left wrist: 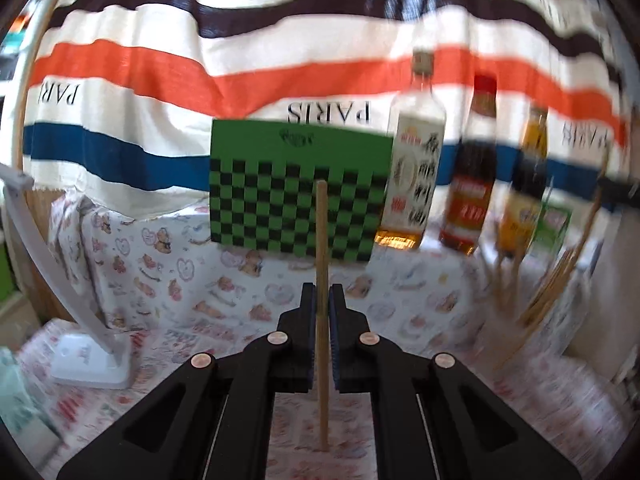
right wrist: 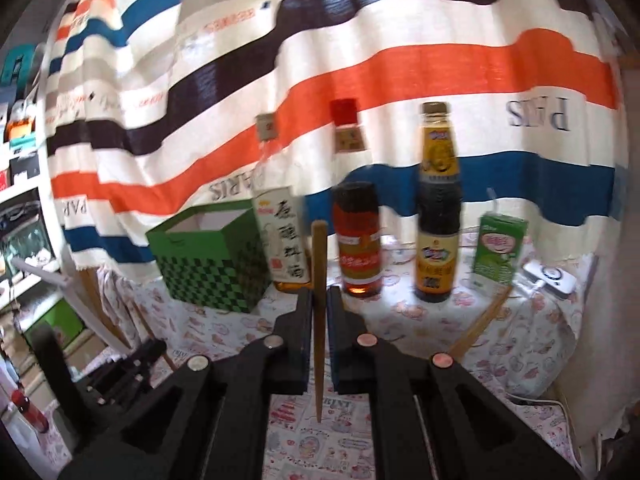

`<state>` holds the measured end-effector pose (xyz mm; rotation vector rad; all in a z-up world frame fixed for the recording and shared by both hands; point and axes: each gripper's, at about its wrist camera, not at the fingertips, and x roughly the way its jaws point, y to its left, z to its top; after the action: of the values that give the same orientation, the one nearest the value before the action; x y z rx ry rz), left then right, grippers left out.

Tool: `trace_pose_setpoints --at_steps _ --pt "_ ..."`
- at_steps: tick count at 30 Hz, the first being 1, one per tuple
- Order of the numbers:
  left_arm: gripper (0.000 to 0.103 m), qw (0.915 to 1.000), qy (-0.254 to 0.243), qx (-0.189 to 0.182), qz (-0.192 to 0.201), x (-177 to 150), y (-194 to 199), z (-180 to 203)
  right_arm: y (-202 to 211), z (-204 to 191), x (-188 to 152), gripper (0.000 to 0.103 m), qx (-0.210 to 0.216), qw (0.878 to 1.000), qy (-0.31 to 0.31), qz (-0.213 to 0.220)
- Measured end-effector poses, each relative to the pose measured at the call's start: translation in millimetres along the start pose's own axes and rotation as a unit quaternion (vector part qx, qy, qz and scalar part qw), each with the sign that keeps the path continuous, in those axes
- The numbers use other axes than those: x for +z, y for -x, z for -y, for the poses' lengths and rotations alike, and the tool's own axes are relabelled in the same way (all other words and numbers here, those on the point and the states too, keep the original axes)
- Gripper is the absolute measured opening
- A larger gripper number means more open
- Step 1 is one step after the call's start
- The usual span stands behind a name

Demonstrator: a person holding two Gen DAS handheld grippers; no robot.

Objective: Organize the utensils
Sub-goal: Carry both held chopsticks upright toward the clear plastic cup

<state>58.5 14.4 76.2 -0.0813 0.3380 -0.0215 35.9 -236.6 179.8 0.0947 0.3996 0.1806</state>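
My left gripper (left wrist: 322, 292) is shut on a pale wooden chopstick (left wrist: 321, 232) held upright above the patterned tablecloth, in front of the green checkered box (left wrist: 296, 200). My right gripper (right wrist: 319, 296) is shut on a darker wooden chopstick (right wrist: 318, 256), also upright, with the open-topped green checkered box (right wrist: 208, 256) ahead to the left. More chopsticks (left wrist: 548, 292) lean blurred at the right of the left wrist view. One chopstick (right wrist: 480, 324) lies on the cloth near the green carton.
Three sauce bottles stand behind: a pale-labelled one (left wrist: 412, 168), a red-capped one (right wrist: 356, 240) and a yellow-labelled dark one (right wrist: 438, 216). A green drink carton (right wrist: 498, 252) and white device (right wrist: 550, 280) sit right. A white lamp base (left wrist: 92, 360) stands left. A striped cloth hangs behind.
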Motion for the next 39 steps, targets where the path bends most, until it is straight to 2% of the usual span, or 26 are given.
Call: trace_pose_setpoints --at_steps 2,6,10,17,19,21,25,31,33,37,39 --pt "0.005 0.9999 0.003 0.001 -0.01 2.3 0.4 -2.2 8.8 9.8 4.8 0.007 -0.001 1.0 -0.01 0.007" --pt "0.005 0.9988 0.019 -0.041 -0.015 12.1 16.1 -8.4 21.3 22.9 11.8 0.007 -0.001 1.0 -0.025 0.018" --pt "0.005 0.9991 0.008 -0.04 -0.006 16.5 28.8 -3.4 24.2 30.5 15.3 0.007 -0.003 0.999 -0.038 0.02" --pt "0.005 0.9993 0.0 -0.038 0.001 13.6 27.4 6.0 29.3 44.2 19.9 0.007 -0.024 0.998 -0.053 0.024" --pt "0.005 0.9987 -0.008 -0.05 0.004 15.5 28.7 12.4 32.6 50.1 22.0 0.007 -0.029 0.997 -0.059 0.029" --pt "0.005 0.9967 -0.02 -0.077 0.016 19.1 33.4 21.0 34.0 56.3 22.6 0.007 -0.033 0.997 -0.065 0.037" --pt "0.005 0.9952 -0.043 -0.083 0.029 35.6 37.4 44.7 26.1 76.7 23.6 0.007 -0.022 0.995 -0.095 0.028" --pt "0.005 0.9836 -0.058 -0.166 0.039 73.6 47.1 81.3 28.6 93.1 24.2 0.007 -0.034 0.99 -0.108 0.08" --pt "0.005 0.9806 -0.056 -0.178 0.06 84.0 55.7 92.3 24.8 99.6 23.9 0.007 -0.045 0.989 -0.117 0.081" --pt "0.005 0.9639 -0.047 -0.25 0.077 100.3 65.2 115.8 11.4 107.0 22.7 0.007 -0.056 0.989 -0.117 0.065" --pt "0.005 0.9604 -0.049 -0.255 0.101 104.7 70.2 130.1 5.0 110.3 20.7 0.007 -0.06 0.989 -0.118 0.058"
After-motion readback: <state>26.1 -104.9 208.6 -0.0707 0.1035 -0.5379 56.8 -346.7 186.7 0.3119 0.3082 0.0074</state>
